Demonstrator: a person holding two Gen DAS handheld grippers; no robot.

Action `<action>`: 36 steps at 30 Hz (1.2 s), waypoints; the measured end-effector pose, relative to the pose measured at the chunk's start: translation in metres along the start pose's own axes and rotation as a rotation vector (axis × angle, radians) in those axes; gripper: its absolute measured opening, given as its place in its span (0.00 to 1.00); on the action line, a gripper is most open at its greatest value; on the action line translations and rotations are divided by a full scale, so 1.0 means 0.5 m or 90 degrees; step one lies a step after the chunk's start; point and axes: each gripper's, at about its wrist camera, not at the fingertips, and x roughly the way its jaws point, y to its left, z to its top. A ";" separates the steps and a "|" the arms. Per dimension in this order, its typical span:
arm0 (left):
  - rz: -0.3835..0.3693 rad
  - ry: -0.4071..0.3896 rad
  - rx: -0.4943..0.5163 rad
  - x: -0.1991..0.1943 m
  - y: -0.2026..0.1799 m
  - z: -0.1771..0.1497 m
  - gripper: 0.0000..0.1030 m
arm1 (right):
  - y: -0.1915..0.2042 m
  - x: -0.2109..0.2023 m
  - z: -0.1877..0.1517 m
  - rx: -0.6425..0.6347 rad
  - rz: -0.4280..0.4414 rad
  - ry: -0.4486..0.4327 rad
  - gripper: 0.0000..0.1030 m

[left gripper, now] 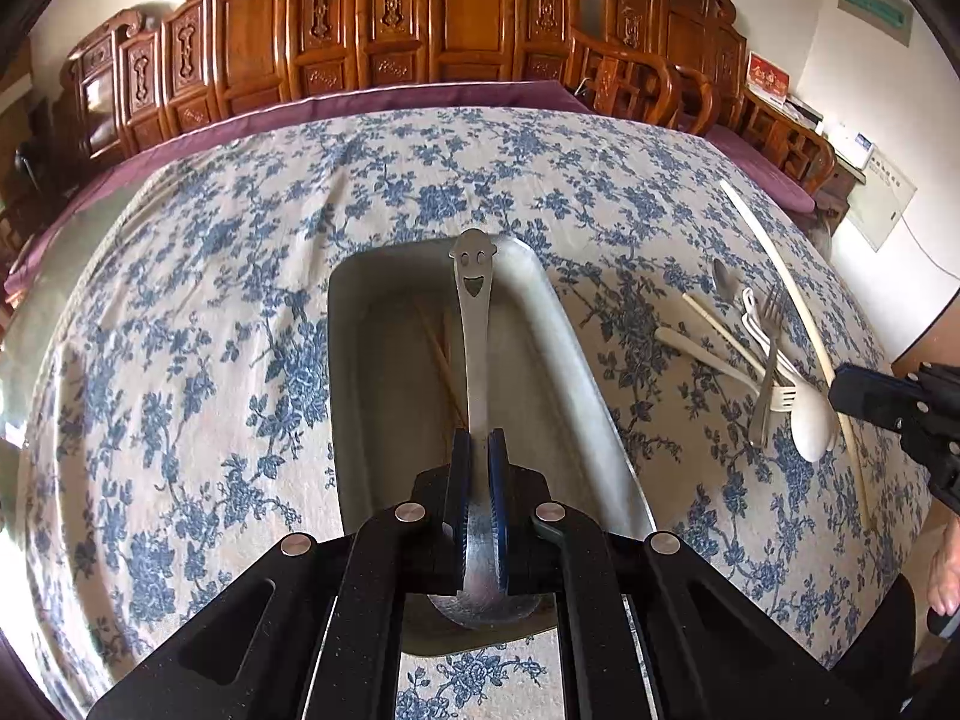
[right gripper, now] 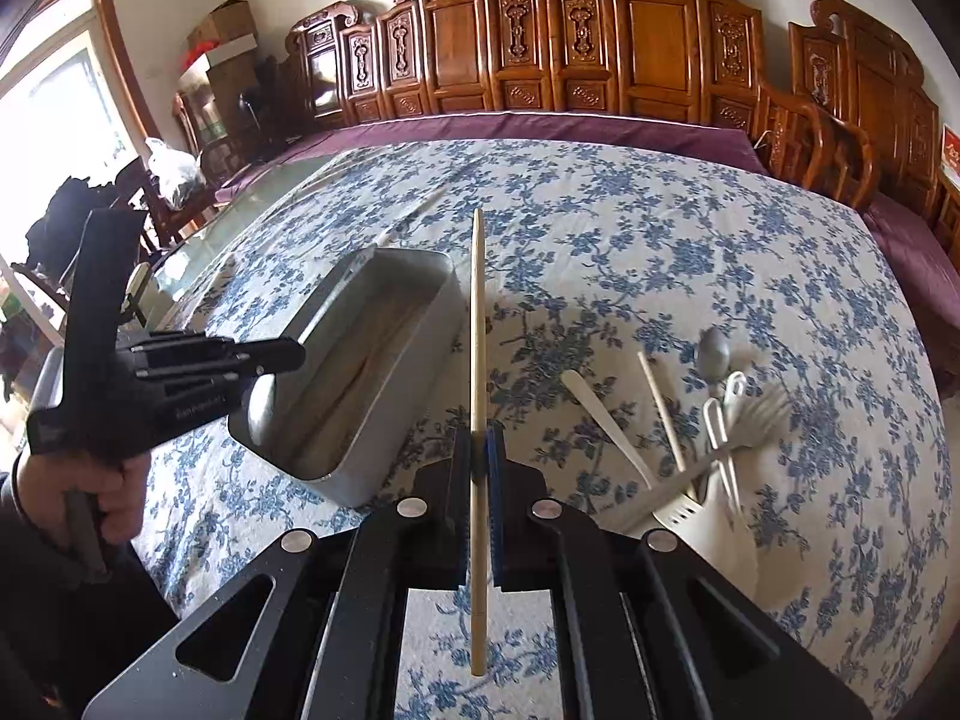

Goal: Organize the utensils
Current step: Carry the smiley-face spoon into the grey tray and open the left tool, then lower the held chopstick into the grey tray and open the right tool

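Closest to the left wrist camera, the left gripper (left gripper: 479,450) is clamped tight on a steel spoon (left gripper: 476,324), its blue pads pinching the handle just above the bowl. The spoon points away from the camera, and its far end is cut with a smiling face. It hangs over the open metal tin (left gripper: 354,360), where a couple of wooden chopsticks (left gripper: 443,354) already lie along the bottom. The tin sits on a blue-flowered tablecloth (left gripper: 210,300).

Moving right, the right gripper (right gripper: 479,450) is closed on a single pale chopstick (right gripper: 477,324), gripped about midway so the stick runs out past the pads at both ends. It is held just beside the tin's right wall, above the cloth.

Further right, loose utensils lie in a heap on the cloth: a white plastic spoon (right gripper: 603,420), another pale chopstick (right gripper: 660,408), a metal fork (right gripper: 762,414), a grey metal spoon (right gripper: 712,354) and some white plastic pieces, crossing one another.

Behind the table stands a row of carved wooden chairs (right gripper: 600,42).
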 end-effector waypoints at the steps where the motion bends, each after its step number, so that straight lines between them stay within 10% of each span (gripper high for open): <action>1: -0.006 0.001 -0.004 0.002 0.002 -0.004 0.05 | 0.006 0.007 0.005 -0.003 0.000 0.001 0.06; 25: -0.041 0.042 -0.033 0.047 0.019 -0.031 0.05 | 0.084 0.058 0.049 -0.054 -0.011 0.028 0.06; 36: -0.014 -0.014 -0.043 -0.001 0.054 -0.007 0.05 | 0.113 0.062 0.087 -0.057 0.003 0.020 0.06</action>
